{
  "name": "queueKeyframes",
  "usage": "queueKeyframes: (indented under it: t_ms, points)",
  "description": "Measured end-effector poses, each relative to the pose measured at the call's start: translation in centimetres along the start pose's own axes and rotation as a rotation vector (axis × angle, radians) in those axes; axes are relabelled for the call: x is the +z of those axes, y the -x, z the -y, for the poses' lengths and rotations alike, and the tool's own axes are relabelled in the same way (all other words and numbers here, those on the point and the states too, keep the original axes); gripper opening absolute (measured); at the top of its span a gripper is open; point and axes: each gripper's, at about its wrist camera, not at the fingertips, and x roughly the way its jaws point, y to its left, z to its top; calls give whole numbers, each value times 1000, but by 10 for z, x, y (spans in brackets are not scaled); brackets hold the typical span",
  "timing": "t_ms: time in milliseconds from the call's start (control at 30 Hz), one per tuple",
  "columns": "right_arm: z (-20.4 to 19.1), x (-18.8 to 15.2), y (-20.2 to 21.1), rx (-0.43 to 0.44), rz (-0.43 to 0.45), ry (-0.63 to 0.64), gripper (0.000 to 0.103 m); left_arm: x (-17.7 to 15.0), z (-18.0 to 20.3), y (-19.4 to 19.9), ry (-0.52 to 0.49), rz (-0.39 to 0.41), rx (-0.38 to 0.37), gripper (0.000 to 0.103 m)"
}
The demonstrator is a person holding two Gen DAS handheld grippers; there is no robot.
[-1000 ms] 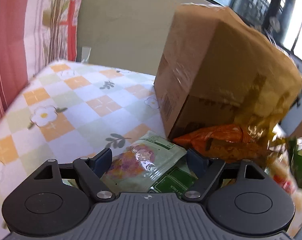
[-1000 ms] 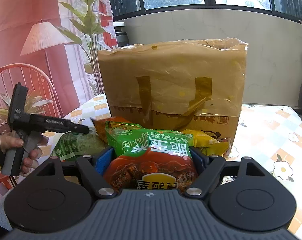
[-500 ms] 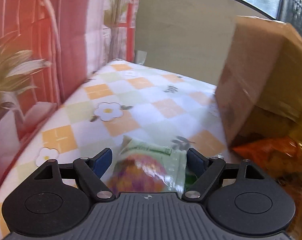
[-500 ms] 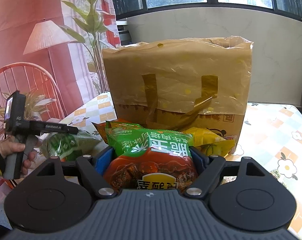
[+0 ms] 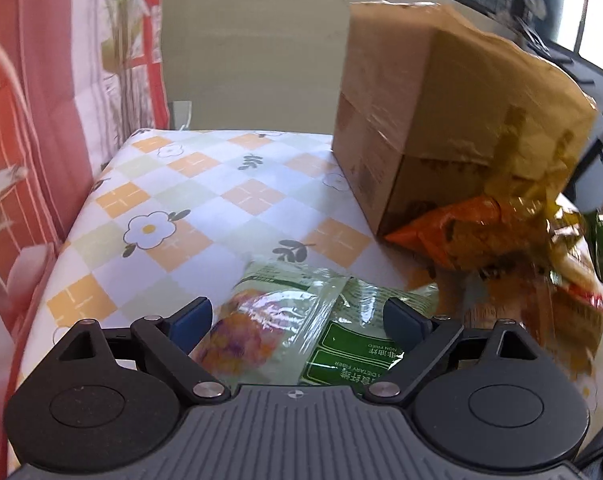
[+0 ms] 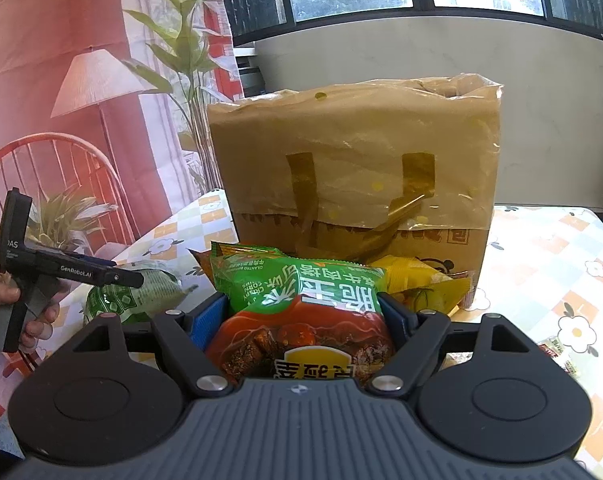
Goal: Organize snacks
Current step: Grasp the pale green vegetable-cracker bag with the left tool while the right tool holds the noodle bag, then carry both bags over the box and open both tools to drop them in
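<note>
A tall brown paper bag (image 5: 441, 120) (image 6: 353, 168) stands on the flower-checked table (image 5: 205, 184). Snack packets lie heaped at its foot, among them an orange one (image 5: 453, 224) and a yellow one (image 6: 417, 284). My left gripper (image 5: 297, 314) (image 6: 101, 276) hovers over a pale green pouch (image 5: 277, 320) (image 6: 129, 296) at the table's left edge. Its jaws are opening, and the pouch lies between them with the pads off it. My right gripper (image 6: 305, 316) is shut on a green-and-red snack bag (image 6: 301, 320), held in front of the paper bag.
A person's hand (image 6: 5, 292) holds the left gripper's handle. A red wire chair (image 6: 61, 160) and a potted plant (image 6: 73, 216) stand beyond the table's left edge. Bare tablecloth (image 6: 549, 240) spreads right of the paper bag. A low wall and windows lie behind.
The left gripper's jaws have spread wider around the pale green pouch. Its view swung left, then back toward the paper bag. The right gripper and its bag have not moved.
</note>
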Motion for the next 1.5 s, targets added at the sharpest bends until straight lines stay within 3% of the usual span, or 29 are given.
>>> queueKeyframes:
  t_ms: [300,433,533,733,833,933,1000,1067,1200,1300,1400,1500]
  points:
    - [1,-1,1,-3,1,-7,80,-12,19,5,-172,-9,1,96]
    - [0,0,1,-2,0,-8,80,-9,12,4,-88,14,18,96]
    - [0,-1,1,0,3,-8,80,-5,7,-12,-16,-1,100,100]
    - [0,-1,5,-2,7,-6,80,11,-14,-33,237,-16,244,100]
    - [0,0,7,0,12,-2,81,20,-19,-26,275,11,215,96]
    - [1,0,9,3,17,-4,80,23,-23,-3,277,90,110,96]
    - [2,-1,8,4,14,-12,80,24,-23,10,248,124,46,96]
    - [2,-1,7,7,12,-17,80,22,-16,20,143,138,15,96]
    - [2,-1,6,14,10,-15,80,5,13,20,-145,69,23,97]
    - [2,-1,5,14,8,-18,80,-11,29,9,-279,11,64,96]
    - [1,-1,5,14,6,-17,80,-15,25,3,-260,32,164,97]
    - [1,-1,4,14,3,-13,80,-7,10,0,-143,35,167,97]
